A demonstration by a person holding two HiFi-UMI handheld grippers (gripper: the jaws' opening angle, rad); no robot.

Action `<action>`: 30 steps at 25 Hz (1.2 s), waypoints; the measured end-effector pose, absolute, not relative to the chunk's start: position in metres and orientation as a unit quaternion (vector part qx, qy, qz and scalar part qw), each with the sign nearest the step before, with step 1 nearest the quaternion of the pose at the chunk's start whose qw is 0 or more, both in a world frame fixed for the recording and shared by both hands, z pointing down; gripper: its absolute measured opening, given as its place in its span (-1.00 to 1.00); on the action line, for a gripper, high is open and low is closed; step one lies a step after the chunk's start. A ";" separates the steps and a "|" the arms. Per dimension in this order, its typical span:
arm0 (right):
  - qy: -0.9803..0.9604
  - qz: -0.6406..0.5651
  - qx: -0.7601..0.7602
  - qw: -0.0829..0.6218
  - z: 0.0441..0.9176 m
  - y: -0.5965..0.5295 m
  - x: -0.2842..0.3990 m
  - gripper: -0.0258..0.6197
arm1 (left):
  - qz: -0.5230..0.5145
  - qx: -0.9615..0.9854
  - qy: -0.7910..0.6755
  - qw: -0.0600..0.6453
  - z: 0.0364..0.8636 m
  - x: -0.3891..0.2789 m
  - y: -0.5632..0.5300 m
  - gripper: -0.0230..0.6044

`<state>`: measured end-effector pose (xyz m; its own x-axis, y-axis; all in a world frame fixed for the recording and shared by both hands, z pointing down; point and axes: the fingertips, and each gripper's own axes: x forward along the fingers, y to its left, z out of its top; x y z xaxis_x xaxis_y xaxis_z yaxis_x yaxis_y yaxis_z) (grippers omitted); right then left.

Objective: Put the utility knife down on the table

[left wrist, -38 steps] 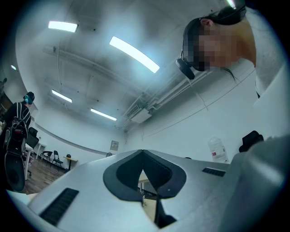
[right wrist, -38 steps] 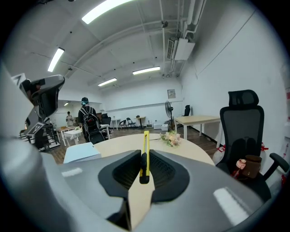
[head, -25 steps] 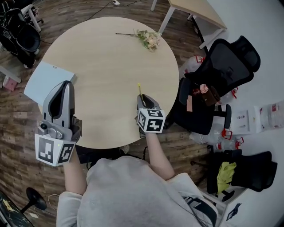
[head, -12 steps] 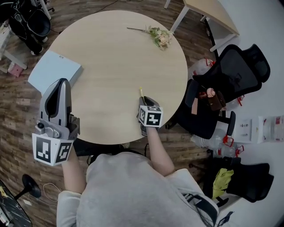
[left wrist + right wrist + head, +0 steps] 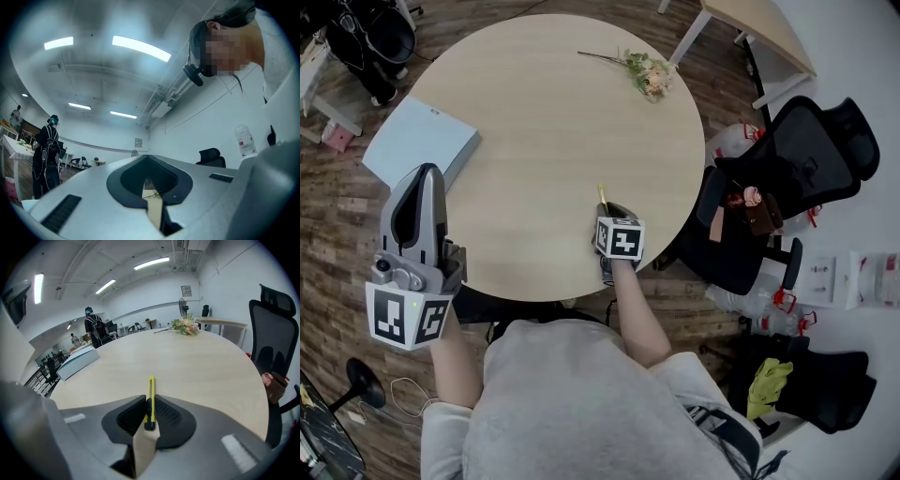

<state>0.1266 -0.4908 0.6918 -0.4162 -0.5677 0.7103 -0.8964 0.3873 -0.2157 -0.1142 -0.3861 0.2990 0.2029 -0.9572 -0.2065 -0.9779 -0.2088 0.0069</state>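
Lowered slightly toward the table since a second ago, the right gripper is seen clamped on the yellow knife, whose tip is pointed forward over the near edge; contact with the tabletop cannot be told. The left gripper is held by the table's left edge, jaws together, nothing between them.

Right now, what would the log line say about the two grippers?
right gripper: shut on utility knife | knife: over table, not released | left gripper: shut, empty, beside table
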 end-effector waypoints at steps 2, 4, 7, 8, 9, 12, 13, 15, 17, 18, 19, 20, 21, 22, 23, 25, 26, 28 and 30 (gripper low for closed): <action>-0.786 0.299 0.464 0.280 0.693 -0.491 0.126 -0.72 | 0.082 -0.774 0.625 0.061 0.300 -0.114 -0.387 -0.90; -0.786 0.297 0.462 0.284 0.694 -0.492 0.125 -0.71 | 0.082 -0.774 0.625 0.061 0.300 -0.115 -0.389 -0.90; -0.787 0.293 0.461 0.286 0.693 -0.493 0.125 -0.70 | 0.083 -0.775 0.623 0.062 0.299 -0.114 -0.389 -0.90; -0.788 0.292 0.462 0.285 0.693 -0.493 0.125 -0.67 | 0.083 -0.775 0.623 0.062 0.299 -0.114 -0.389 -0.90; -0.788 0.291 0.462 0.283 0.691 -0.493 0.125 -0.67 | 0.083 -0.776 0.622 0.063 0.298 -0.114 -0.389 -0.90; -0.791 0.283 0.468 0.273 0.684 -0.494 0.123 -0.66 | 0.085 -0.780 0.617 0.066 0.297 -0.115 -0.388 -0.90; -0.792 0.279 0.471 0.269 0.680 -0.494 0.123 -0.66 | 0.085 -0.782 0.614 0.067 0.296 -0.115 -0.388 -0.90; -0.795 0.272 0.477 0.260 0.671 -0.494 0.124 -0.66 | 0.086 -0.787 0.607 0.069 0.294 -0.113 -0.389 -0.90; -0.797 0.263 0.483 0.248 0.660 -0.494 0.125 -0.77 | 0.088 -0.793 0.599 0.070 0.292 -0.110 -0.391 -0.90; -0.798 0.258 0.487 0.243 0.654 -0.493 0.127 -0.84 | 0.089 -0.797 0.594 0.071 0.290 -0.108 -0.393 -0.90; -0.800 0.253 0.490 0.237 0.647 -0.493 0.128 -0.89 | 0.091 -0.800 0.588 0.071 0.289 -0.106 -0.394 -0.90; -0.802 0.247 0.493 0.231 0.640 -0.492 0.129 -0.89 | 0.093 -0.804 0.583 0.072 0.287 -0.104 -0.395 -0.90; -0.804 0.241 0.495 0.224 0.632 -0.491 0.129 -0.89 | 0.094 -0.808 0.578 0.072 0.286 -0.101 -0.396 -0.90; -0.807 0.234 0.498 0.217 0.623 -0.490 0.130 -0.89 | 0.096 -0.811 0.572 0.072 0.284 -0.099 -0.396 -0.90; -0.809 0.227 0.501 0.209 0.615 -0.489 0.131 -0.89 | 0.098 -0.815 0.566 0.073 0.283 -0.097 -0.397 -0.90; -0.811 0.213 0.509 0.194 0.597 -0.486 0.132 -0.89 | 0.102 -0.823 0.554 0.073 0.281 -0.093 -0.398 -0.90; -0.812 0.207 0.513 0.186 0.588 -0.484 0.133 -0.89 | 0.105 -0.827 0.547 0.073 0.280 -0.090 -0.399 -0.90; -0.813 0.195 0.522 0.169 0.570 -0.479 0.137 -0.89 | 0.109 -0.834 0.536 0.072 0.278 -0.085 -0.398 -0.90; -0.813 0.181 0.531 0.155 0.553 -0.474 0.140 -0.89 | 0.112 -0.840 0.525 0.071 0.277 -0.080 -0.397 -0.90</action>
